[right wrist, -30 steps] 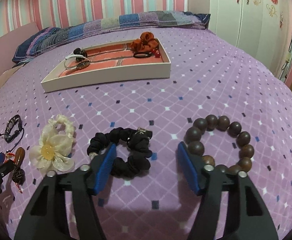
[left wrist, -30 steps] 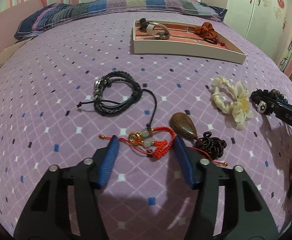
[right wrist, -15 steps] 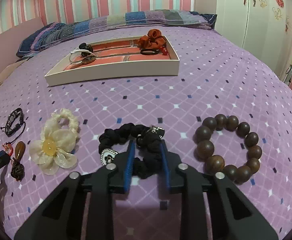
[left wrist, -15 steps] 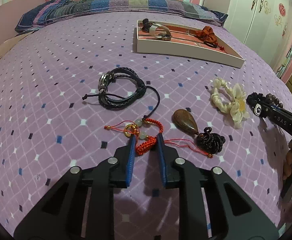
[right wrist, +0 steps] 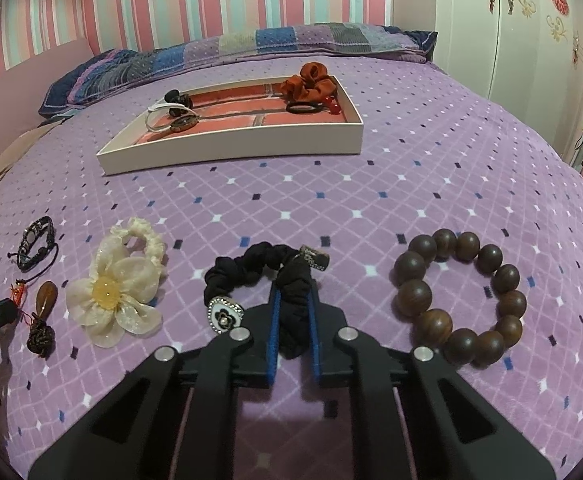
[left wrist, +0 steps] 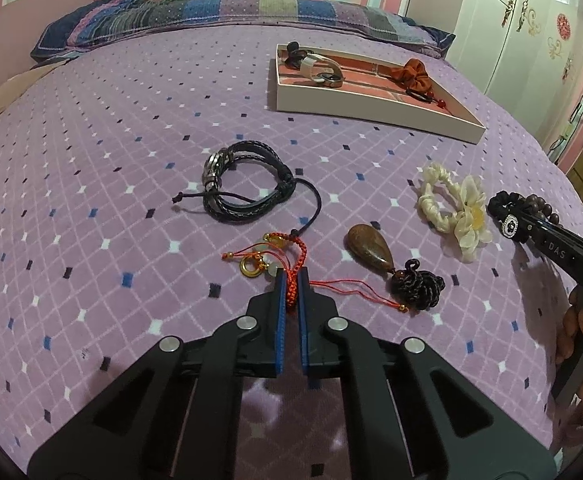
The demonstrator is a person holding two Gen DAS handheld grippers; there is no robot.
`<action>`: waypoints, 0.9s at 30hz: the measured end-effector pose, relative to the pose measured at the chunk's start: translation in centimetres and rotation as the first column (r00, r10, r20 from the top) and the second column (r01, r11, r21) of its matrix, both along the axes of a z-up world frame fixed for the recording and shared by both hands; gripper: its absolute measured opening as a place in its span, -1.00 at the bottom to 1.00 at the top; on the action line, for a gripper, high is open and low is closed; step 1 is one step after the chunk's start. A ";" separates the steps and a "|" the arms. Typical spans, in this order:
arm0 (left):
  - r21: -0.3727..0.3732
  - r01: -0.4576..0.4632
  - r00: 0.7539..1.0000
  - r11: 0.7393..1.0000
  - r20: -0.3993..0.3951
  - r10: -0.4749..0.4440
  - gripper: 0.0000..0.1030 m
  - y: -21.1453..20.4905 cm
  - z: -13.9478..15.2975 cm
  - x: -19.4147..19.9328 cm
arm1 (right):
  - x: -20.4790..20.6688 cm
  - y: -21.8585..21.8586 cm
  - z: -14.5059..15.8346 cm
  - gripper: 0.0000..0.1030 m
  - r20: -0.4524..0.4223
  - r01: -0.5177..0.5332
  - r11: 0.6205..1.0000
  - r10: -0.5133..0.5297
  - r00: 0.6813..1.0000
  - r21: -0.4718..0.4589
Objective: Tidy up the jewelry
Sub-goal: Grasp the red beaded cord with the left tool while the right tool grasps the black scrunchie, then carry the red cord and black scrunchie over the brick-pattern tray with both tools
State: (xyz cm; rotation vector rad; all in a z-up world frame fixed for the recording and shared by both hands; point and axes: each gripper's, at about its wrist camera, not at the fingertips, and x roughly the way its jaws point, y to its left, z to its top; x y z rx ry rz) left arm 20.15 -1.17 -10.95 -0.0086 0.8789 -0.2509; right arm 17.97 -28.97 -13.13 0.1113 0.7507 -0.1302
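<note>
I am holding the left tongs point(left wrist: 290, 280) down on the purple bed point(left wrist: 131, 140), and they are clamped together on the red cord bracelet point(left wrist: 275, 254), pinching its braided strand between the blue pads. Its gold ring and pale beads are lying just left of the tips. A black leather bracelet point(left wrist: 243, 188) is resting beyond it, and a brown teardrop pendant point(left wrist: 369, 248) with a dark knot is lying just to the right.

I am closing the right tongs point(right wrist: 293, 294) on the black scrunchie point(right wrist: 263, 276), and the pads are already pressing its bunched fabric between them. Its round black-and-white charm is sitting just left of the left pad. A wooden bead bracelet point(right wrist: 461, 292) is lying near on the right, apart from the tongs, and a cream flower scrunchie point(right wrist: 119, 284) is lying on the left.

The white tray point(right wrist: 231, 148) is sitting farther up the bed, well apart from both tongs. It is holding an orange scrunchie point(right wrist: 309, 80) at its right end and a white band with dark pieces at its left end.
</note>
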 end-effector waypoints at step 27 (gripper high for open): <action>0.014 0.018 0.982 1.000 0.187 -0.020 -0.95 -1.4 9.3 6.7 | 3.9 -0.7 6.9 -0.79 0.159 -0.047 0.998 0.054 0.986 -0.052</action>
